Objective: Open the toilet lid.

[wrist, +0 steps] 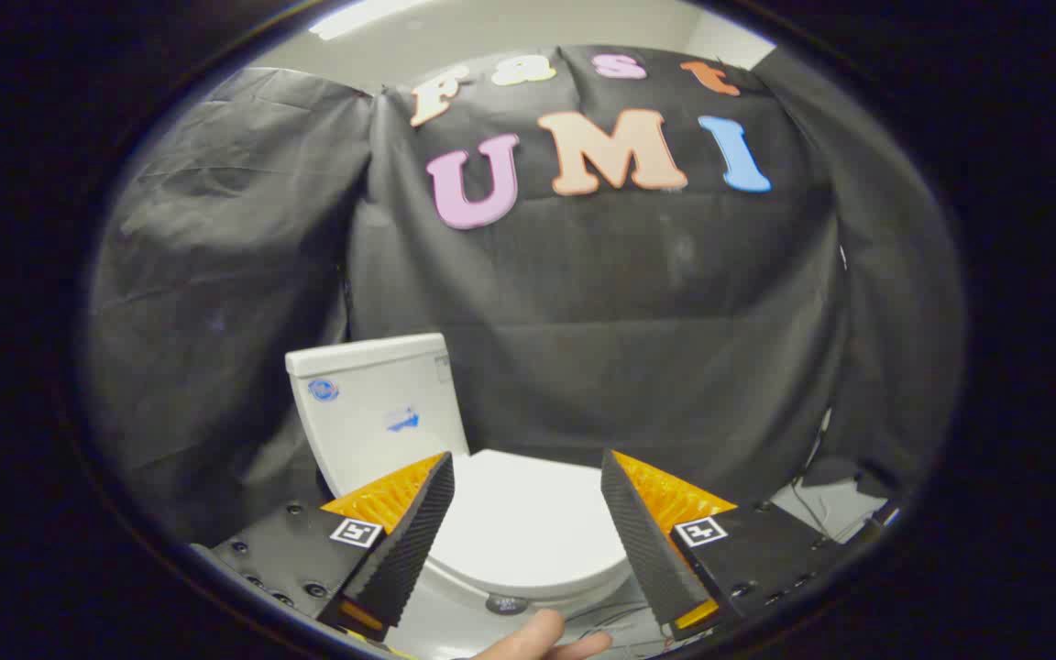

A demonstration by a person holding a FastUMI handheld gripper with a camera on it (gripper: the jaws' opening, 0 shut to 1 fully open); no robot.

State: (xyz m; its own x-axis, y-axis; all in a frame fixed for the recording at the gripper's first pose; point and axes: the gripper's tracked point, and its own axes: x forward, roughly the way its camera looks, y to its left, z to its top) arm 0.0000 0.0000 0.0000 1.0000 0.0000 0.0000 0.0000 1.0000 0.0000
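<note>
A white toilet stands ahead of me with its lid down flat over the bowl. Its white tank rises behind the lid, to the left, against the black cloth wall. My gripper is open, its two fingers spread wide above the lid, one on each side, with nothing held between them. The fingers hang above the lid; whether they touch it cannot be told.
A person's finger shows just below the toilet's front rim. Thin cables lie on the pale floor to the right of the toilet. Black cloth encloses the booth on all sides.
</note>
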